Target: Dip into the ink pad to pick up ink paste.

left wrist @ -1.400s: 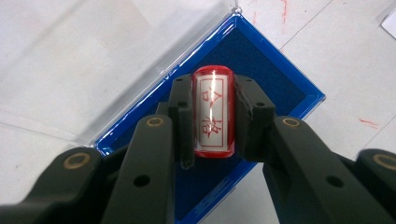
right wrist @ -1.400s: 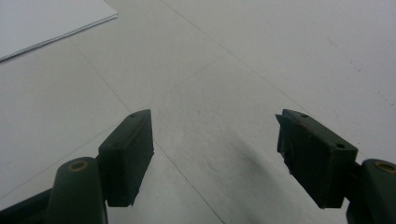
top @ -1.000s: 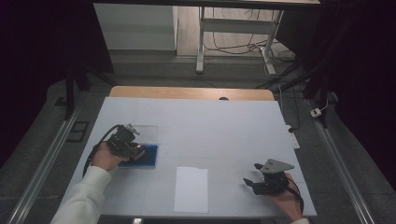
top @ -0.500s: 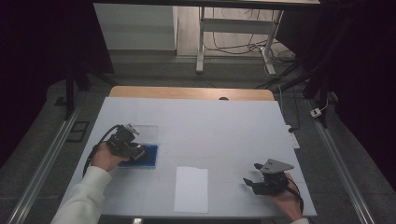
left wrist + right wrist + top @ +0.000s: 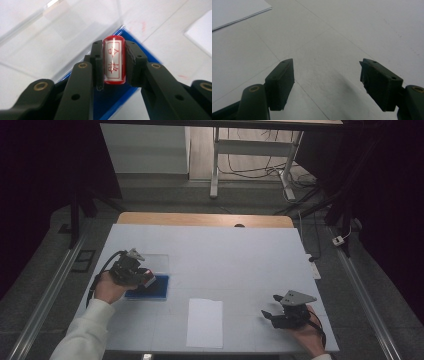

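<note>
Left jaws: the left gripper [image 5: 113, 62] pinches a red cylindrical stamp [image 5: 114, 60], one pad on each side of its barrel; its label with red characters faces the camera.
Right jaws: the right gripper [image 5: 327, 85] stands spread with nothing between the pads, resting low near the table's right front corner.
Stamp location: held just above the blue ink pad [image 5: 148, 287], at the table's left side, beside a clear plastic lid [image 5: 150, 261].
Risk, slip: the barrel is smooth and round; a loose or off-centre pinch could let it roll or twist out of the pads.
Risk, smear: the inked face could mark the white table [image 5: 225, 250] if the stamp tilts or drags on its way to the sheet of paper [image 5: 205, 322]; faint red marks already show on the surface in the left gripper view.
Risk, paper shift: the sheet lies loose, well apart from the right gripper, so pressing on it could slide it.
Count, stamps: one.
Count, ink pads: one.
Count, clear lids: one.
Count, paper sheets: one.
Count, grippers: two.
</note>
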